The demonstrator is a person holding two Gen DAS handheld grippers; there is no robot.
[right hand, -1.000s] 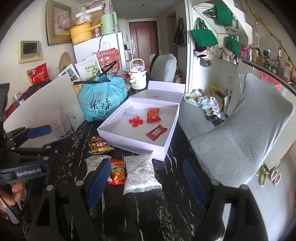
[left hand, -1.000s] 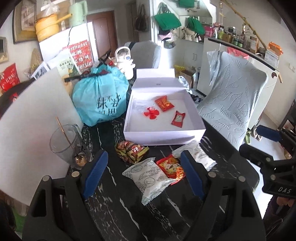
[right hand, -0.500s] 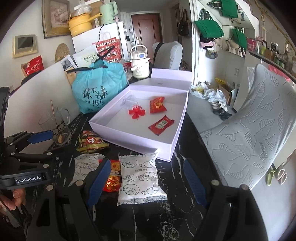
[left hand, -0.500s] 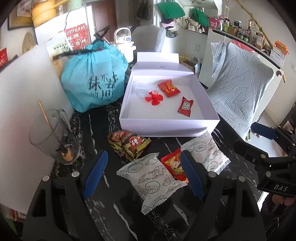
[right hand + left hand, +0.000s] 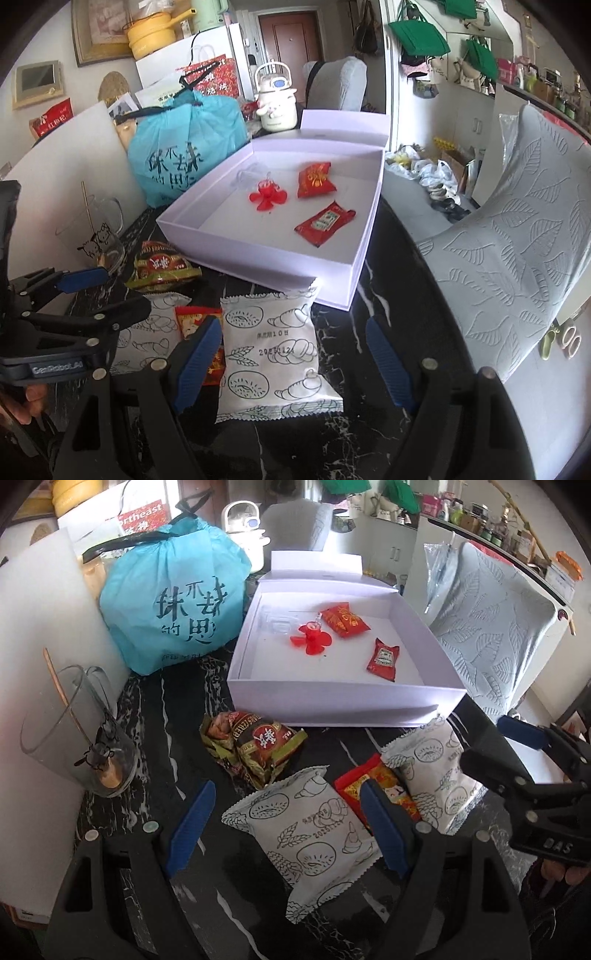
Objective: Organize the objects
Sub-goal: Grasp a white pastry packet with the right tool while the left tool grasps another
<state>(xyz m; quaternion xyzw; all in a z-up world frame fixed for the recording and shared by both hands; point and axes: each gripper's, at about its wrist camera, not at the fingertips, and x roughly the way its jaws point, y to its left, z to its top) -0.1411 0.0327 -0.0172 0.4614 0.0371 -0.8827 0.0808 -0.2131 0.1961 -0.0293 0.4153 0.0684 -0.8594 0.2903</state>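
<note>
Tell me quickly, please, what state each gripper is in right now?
Left gripper: open, holding nothing, over a white snack packet.
Right gripper: open, holding nothing, over the other white packet.

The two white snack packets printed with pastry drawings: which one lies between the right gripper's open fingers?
The white packet nearest the white box's front wall, beside the small red packet. The other white packet lies under the left gripper.

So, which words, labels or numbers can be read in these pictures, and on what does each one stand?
"GenRobot.AI": left gripper body.
"DAS": right gripper body.
"2025 1124", partly blurred: white pastry packet.
"ortheast", cut off: red paper bag.
Large Chinese characters on the blue bag: not read with certainty.
Print on the ketchup sachet and brown snack packet: too small.
</note>
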